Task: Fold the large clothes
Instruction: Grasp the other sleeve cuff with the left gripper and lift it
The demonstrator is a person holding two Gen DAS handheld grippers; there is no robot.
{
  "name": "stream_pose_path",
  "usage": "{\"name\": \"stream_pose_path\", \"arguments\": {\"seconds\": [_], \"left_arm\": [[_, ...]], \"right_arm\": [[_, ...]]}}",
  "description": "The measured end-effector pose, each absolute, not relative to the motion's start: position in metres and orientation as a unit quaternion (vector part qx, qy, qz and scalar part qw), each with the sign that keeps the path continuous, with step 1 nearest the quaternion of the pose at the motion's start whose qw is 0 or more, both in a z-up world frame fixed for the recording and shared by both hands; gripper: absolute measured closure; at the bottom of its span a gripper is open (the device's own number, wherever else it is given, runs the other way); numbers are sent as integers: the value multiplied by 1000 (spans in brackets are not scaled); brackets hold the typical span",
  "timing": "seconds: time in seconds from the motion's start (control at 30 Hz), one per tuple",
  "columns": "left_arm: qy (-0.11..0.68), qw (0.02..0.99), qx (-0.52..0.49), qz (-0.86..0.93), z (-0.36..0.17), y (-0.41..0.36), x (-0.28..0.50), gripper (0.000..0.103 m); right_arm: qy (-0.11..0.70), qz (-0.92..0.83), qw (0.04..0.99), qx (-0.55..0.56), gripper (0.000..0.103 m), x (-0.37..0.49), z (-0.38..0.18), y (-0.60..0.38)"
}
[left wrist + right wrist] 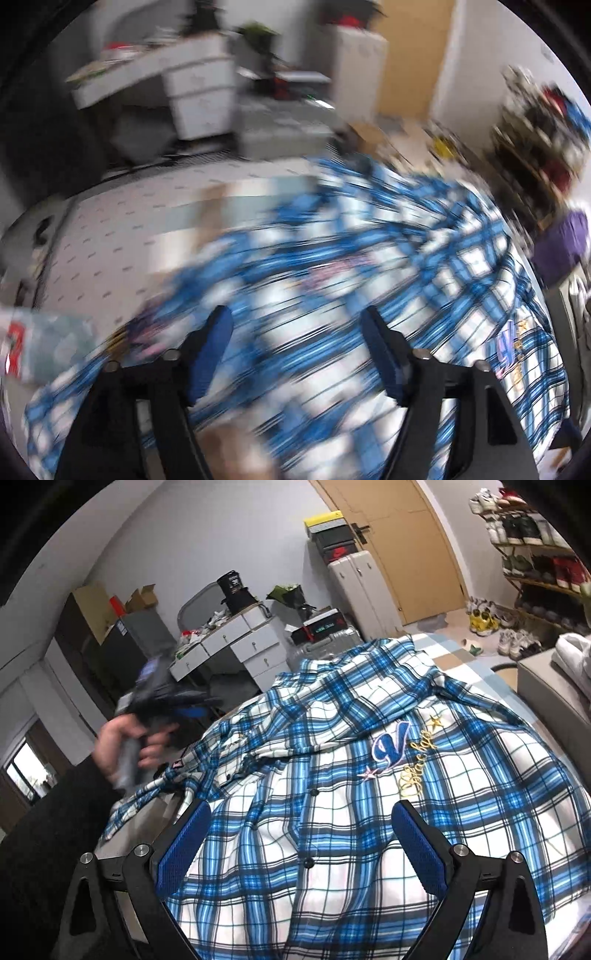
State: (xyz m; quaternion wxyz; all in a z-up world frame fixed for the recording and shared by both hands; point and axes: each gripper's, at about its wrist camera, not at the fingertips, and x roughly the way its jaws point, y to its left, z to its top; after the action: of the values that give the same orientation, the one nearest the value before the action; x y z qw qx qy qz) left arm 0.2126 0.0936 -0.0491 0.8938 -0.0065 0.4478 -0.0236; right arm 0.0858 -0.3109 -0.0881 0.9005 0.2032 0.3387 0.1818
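Blue-and-white plaid shirt [332, 775] spread front-up across the bed [122, 229], buttons running down the middle, embroidered "V" crest [391, 747] with gold script and little stars on the chest. Collar end lying toward the far edge of the bed, near the suitcases [325, 646] and the white desk [236, 638]. One sleeve [155, 794] bunched and rumpled at the left side of the shirt.

Right gripper [301, 845] hovering low over the lower front of the shirt, blue pads spread wide, nothing between them, not touching the cloth. Sharp and steady picture on this side.

Left gripper [297, 354] up above the shirt, whole view smeared with motion blur. Jaws standing well apart, nothing pinched, plaid fabric only underneath. From the right wrist view, same left gripper seen as a blur at the left, gripped in a bare hand [125, 746] with a dark sleeve [55, 812] behind it, lifted clear of the rumpled sleeve.

Shoe rack [535, 554] along the right wall, wooden door [406, 554] beyond the foot of the bed.
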Motion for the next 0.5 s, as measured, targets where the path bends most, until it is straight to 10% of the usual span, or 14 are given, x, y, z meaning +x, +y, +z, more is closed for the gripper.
{"name": "stream_pose_path", "arguments": {"seconds": [0.5], "left_arm": [[415,845,-259,214,-110,311,41,20]], "right_arm": [[324,208,912,145,2,76,-85,-276]]}}
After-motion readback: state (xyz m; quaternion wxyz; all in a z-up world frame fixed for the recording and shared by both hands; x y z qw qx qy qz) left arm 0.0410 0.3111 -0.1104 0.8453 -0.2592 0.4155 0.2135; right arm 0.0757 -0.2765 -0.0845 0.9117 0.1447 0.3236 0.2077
